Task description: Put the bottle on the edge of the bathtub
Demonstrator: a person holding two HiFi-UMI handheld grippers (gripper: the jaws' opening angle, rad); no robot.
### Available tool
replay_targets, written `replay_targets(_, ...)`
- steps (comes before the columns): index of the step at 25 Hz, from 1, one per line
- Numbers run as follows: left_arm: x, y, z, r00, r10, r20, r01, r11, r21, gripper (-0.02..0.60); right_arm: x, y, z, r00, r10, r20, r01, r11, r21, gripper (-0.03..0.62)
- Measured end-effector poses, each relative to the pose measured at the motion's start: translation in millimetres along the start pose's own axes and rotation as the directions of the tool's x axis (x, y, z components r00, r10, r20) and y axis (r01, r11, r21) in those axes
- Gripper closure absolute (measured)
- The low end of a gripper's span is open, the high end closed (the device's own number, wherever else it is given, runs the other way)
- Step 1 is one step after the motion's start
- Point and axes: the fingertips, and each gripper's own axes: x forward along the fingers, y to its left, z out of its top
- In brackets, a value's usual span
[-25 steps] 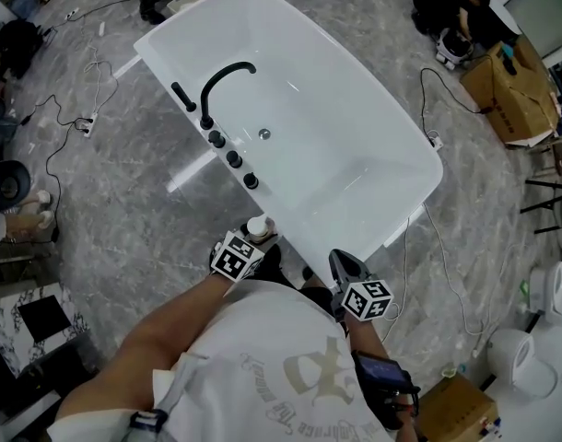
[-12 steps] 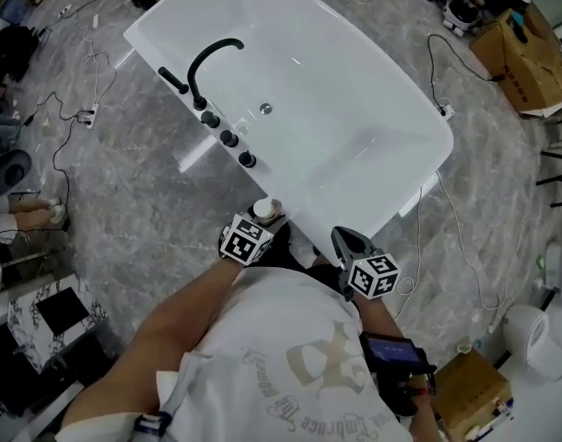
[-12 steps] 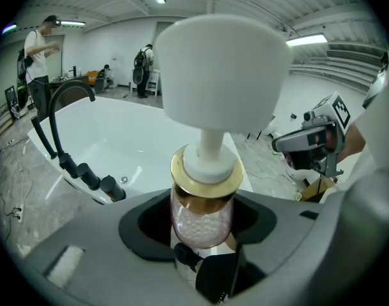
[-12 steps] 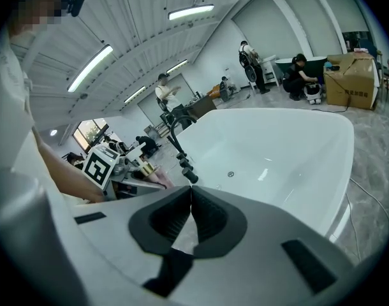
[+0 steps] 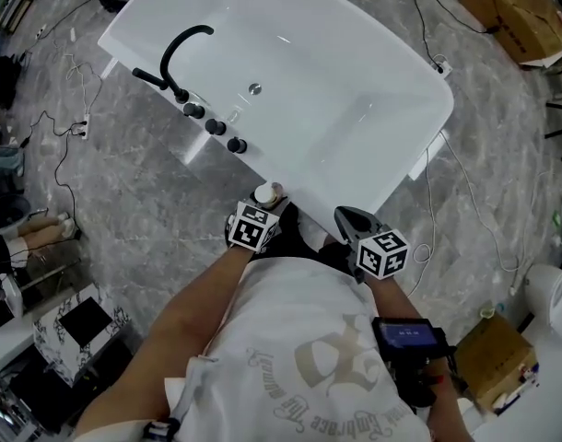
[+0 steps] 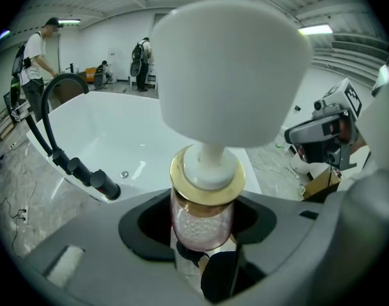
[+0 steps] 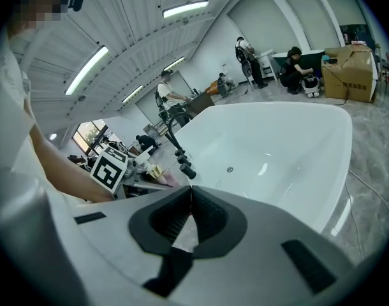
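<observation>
A grey marbled floor [image 5: 124, 210] with loose cables lies around a white oval bathtub [image 5: 336, 72], and people stand far off in the bright hall behind it. The left gripper [image 5: 269, 206] has its jaws spread wide and closed on a clear bottle [image 6: 202, 225] with pale beads inside, a gold collar and a big white pump cap. The bottle stands upright between the jaws, at the tub's near rim; whether its base touches the rim cannot be seen. Ahead of this gripper and to its left, a black curved faucet [image 5: 175, 49] and a row of black knobs [image 5: 216, 127] sit on the rim. The right gripper [image 5: 347, 221] hangs just beside the left one, jaws pressed together with nothing between them, pointing at the tub wall
</observation>
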Motion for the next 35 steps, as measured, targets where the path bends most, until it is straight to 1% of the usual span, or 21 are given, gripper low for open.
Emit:
replay_targets(7,18.2,3.8,-5.6,0.999,0.045,-0.013,-0.044,0.998,0.05,0.36,-12.5,-8.1,-9.5,1.0,-0.023,-0.008,0.023,0.999,0.026,0.588)
replay_targets(10,25.1,6.8,-2.3,0.998,0.056,-0.011,-0.055,0.997,0.058,0.359,-14.5,-14.0,-11.2,1.0,-0.028,-0.009,0.029,0.999,0.032,0.588)
replay_targets(14,29.8,5.5,3.2,0.998,0.061,0.004,-0.061,0.994,0.093,0.36,-16.0,-17.2,-16.1,0.999,-0.031,-0.016,0.032,0.999,0.04,0.588)
replay_targets(20,39.0,8.7,3.4,0.997,0.073,-0.012,-0.071,0.989,0.129,0.359,-11.6,-18.5,-16.6,0.999,-0.024,-0.023,0.025,0.999,0.04,0.588)
replay_targets(27,39.4,18.4,-1.5,0.996,0.094,-0.008,-0.093,0.991,0.097,0.359,-3.5,-14.1,-18.5,1.0,-0.011,-0.029,0.012,0.999,0.042,0.588)
replay_targets(35,44.3,24.0,3.7,0.993,0.117,0.004,-0.117,0.989,0.095,0.359,-2.9,-16.6,-23.1,0.999,-0.01,-0.047,0.012,0.999,0.047,0.588)
